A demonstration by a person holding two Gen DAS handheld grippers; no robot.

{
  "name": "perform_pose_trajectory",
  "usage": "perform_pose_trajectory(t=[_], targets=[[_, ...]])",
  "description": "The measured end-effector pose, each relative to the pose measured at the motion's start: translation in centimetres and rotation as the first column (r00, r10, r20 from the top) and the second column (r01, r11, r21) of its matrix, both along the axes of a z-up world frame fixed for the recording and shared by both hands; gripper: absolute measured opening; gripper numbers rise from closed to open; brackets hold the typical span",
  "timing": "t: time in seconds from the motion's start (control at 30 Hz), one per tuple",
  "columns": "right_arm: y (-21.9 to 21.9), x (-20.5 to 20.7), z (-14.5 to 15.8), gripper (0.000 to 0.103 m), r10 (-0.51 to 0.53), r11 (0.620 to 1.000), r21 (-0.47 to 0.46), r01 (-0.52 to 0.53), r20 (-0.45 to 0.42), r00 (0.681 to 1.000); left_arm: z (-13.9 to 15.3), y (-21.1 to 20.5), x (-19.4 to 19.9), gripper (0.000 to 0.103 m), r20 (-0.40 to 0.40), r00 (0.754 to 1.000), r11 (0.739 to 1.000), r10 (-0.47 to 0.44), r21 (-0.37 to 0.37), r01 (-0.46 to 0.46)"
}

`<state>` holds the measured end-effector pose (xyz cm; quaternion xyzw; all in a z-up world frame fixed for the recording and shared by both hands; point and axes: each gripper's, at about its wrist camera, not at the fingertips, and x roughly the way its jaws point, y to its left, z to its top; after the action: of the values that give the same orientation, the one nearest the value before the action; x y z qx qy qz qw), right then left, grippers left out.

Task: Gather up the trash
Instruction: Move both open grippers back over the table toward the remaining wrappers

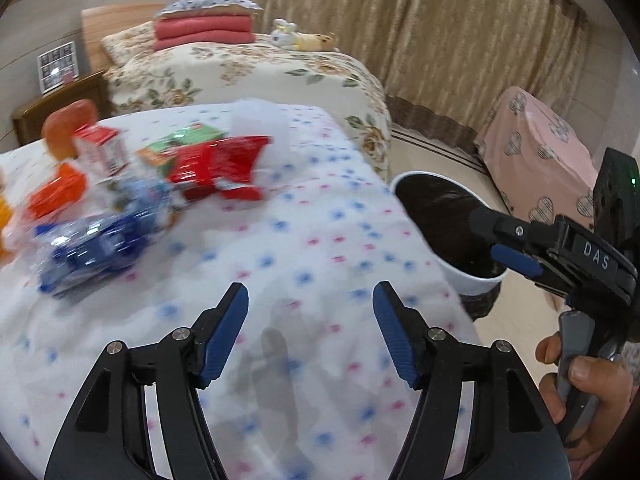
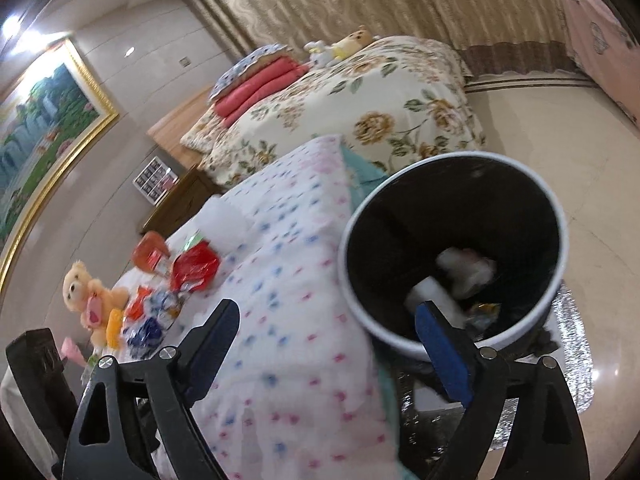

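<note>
Both jaws spread and empty: the left gripper (image 1: 310, 300) hovers over the dotted white bedspread (image 1: 280, 240), the right gripper (image 2: 326, 322) by the white-rimmed, black-lined bin (image 2: 560, 264). Next, probably fetching the red foil wrapper (image 1: 218, 168) among the litter farther across the bed.

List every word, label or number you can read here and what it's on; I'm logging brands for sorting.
"DAS": white letters on the right gripper body.
Red packet, blue wrapper, red-and-white carton: print too blurred to read.
Sheet of small pictures: too small to read.

Glossy red foil wrapper (image 1: 218, 168) on soft dotted cloth (image 1: 320, 240).
</note>
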<state>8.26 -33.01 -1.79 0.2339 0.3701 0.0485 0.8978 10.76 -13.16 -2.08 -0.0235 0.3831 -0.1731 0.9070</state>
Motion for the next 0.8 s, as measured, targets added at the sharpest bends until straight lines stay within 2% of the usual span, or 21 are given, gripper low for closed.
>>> perform_pose_trajectory(t=[0.4, 0.8], targets=[[6.2, 0.9, -1.2, 0.091, 0.127, 0.992, -0.02, -0.128, -0.032, 0.991, -1.1, 7.8, -0.8, 0.066, -0.02, 0.987, 0.987, 0.16, -0.027, -0.16], [10.5, 2.6, -1.3, 0.091, 0.207, 0.977, -0.048, -0.209, -0.041, 0.977, -1.6, 13.3, -0.8, 0.067, -0.021, 0.964, 0.964, 0.264, -0.021, -0.264]])
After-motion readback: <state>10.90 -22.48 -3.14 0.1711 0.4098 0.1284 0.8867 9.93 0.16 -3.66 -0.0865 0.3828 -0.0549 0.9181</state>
